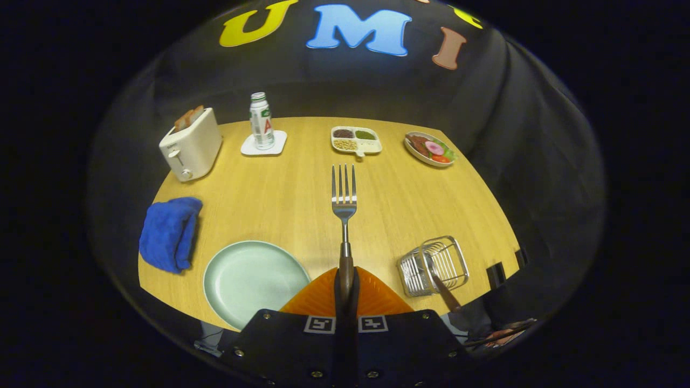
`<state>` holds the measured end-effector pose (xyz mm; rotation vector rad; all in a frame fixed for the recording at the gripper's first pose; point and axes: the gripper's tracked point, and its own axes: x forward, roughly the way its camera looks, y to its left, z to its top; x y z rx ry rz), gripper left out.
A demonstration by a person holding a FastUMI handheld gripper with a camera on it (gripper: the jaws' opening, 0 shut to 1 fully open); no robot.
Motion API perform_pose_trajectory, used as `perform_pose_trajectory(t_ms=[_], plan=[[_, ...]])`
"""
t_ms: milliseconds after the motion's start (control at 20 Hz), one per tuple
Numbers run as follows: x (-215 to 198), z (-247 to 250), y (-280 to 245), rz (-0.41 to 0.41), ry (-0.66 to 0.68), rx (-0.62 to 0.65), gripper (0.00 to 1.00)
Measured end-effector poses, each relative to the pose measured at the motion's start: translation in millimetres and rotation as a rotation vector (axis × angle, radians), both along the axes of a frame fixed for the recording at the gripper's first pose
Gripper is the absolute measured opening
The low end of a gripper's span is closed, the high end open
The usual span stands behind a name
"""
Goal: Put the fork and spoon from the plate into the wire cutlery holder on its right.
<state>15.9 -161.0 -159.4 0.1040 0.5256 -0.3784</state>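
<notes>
Clearly the gripper has its two fingers closed on the handle of the fork, which sticks straight out ahead of them with its tines pointing toward the far side of the wooden table. Held by the handle end, the fork's tines stay free, though it will have to be tipped upright before it can drop into the wire cutlery holder. That holder stands just to the right of the fingers, near the table's front edge, and a dark handle already leans out of it; this is probably the spoon, but the wires and the view's distortion make that hard to confirm. The pale green plate lies just left of the fingers and looks bare, which suits the fork having been lifted clear of it. I judge the carry to be midway: the fork is raised above the table, between plate and holder, and the next move calls for a swing right.
</notes>
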Motion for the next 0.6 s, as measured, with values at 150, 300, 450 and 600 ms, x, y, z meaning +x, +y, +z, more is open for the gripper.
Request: perform_pose_trajectory(t_ms=[150, 300, 450, 600], plan=[[-10, -9, -28, -0.105, 0.045, 0.052, 0.01], [-24, -18, -47, -0.186, 0.079, 0.101, 0.01], [-39, -30, -58, -0.244, 0.133, 0.141, 0.01], [-47, -37, -58, -0.285, 0.159, 0.217, 0.01]])
